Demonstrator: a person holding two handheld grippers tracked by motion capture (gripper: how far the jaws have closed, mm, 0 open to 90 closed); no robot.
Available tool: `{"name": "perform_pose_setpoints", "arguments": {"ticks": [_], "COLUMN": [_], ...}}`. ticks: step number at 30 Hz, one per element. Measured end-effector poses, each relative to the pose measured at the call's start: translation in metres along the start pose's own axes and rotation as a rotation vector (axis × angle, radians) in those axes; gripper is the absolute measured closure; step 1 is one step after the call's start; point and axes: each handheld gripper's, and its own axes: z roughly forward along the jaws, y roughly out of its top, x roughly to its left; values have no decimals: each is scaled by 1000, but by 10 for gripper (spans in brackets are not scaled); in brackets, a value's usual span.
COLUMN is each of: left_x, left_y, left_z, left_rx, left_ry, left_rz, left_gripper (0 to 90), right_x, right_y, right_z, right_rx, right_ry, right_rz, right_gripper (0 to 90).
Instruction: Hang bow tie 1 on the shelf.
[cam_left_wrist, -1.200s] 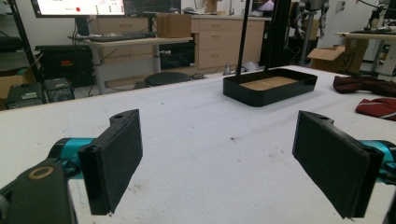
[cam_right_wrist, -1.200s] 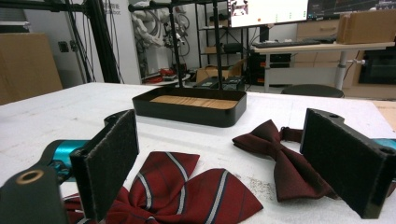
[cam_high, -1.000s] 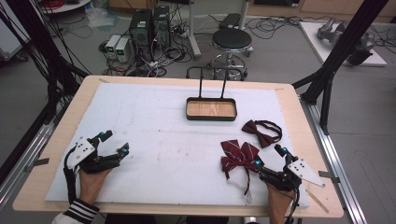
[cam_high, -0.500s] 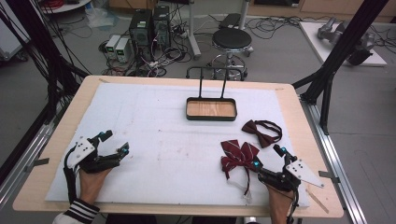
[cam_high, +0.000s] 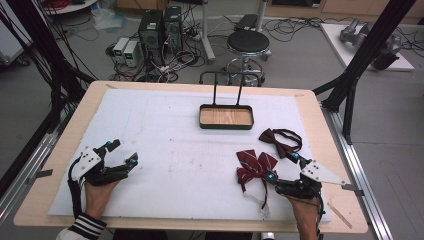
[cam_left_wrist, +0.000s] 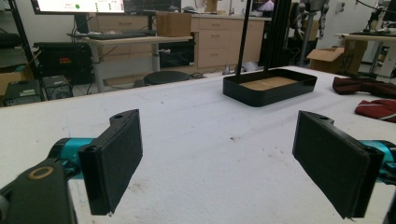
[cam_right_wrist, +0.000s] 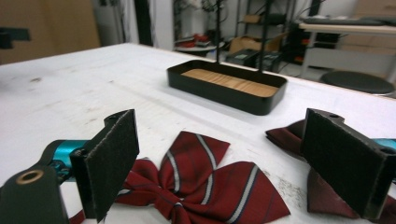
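Observation:
A dark red bow tie with pale stripes (cam_high: 256, 165) lies on the white mat at the front right. A plain dark red bow tie (cam_high: 280, 141) lies just behind it, apart from the first. My right gripper (cam_high: 283, 166) stands open at the striped tie's right edge. In the right gripper view the striped bow tie (cam_right_wrist: 201, 182) lies low between the wide jaws, no pad pressing on it, and the plain bow tie (cam_right_wrist: 289, 135) sits by the right jaw. My left gripper (cam_high: 123, 152) rests open at the front left, nothing between its jaws (cam_left_wrist: 224, 154).
A black tray with a wooden bottom and a tall wire handle (cam_high: 226, 127) stands at the mat's far middle; the tray (cam_left_wrist: 266, 95) (cam_right_wrist: 219, 95) is ahead of both grippers. The white mat (cam_high: 175, 145) is bare between the hands. Black frame posts (cam_high: 350, 95) flank the table.

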Motion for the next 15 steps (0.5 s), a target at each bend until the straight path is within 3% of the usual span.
{"name": "perform_pose_setpoints", "arguments": {"ticks": [7,15], "left_x": [0,0], "left_y": [0,0], "left_z": [0,0], "left_rx": [0,0], "left_ry": [1,1], "left_rz": [3,2], "left_gripper": [163,163], "right_x": [-3,-4], "right_y": [17,31], "right_z": [5,14], "right_rx": [81,221], "right_ry": [75,143], "right_rz": [-22,-63], "right_gripper": [108,109]}}
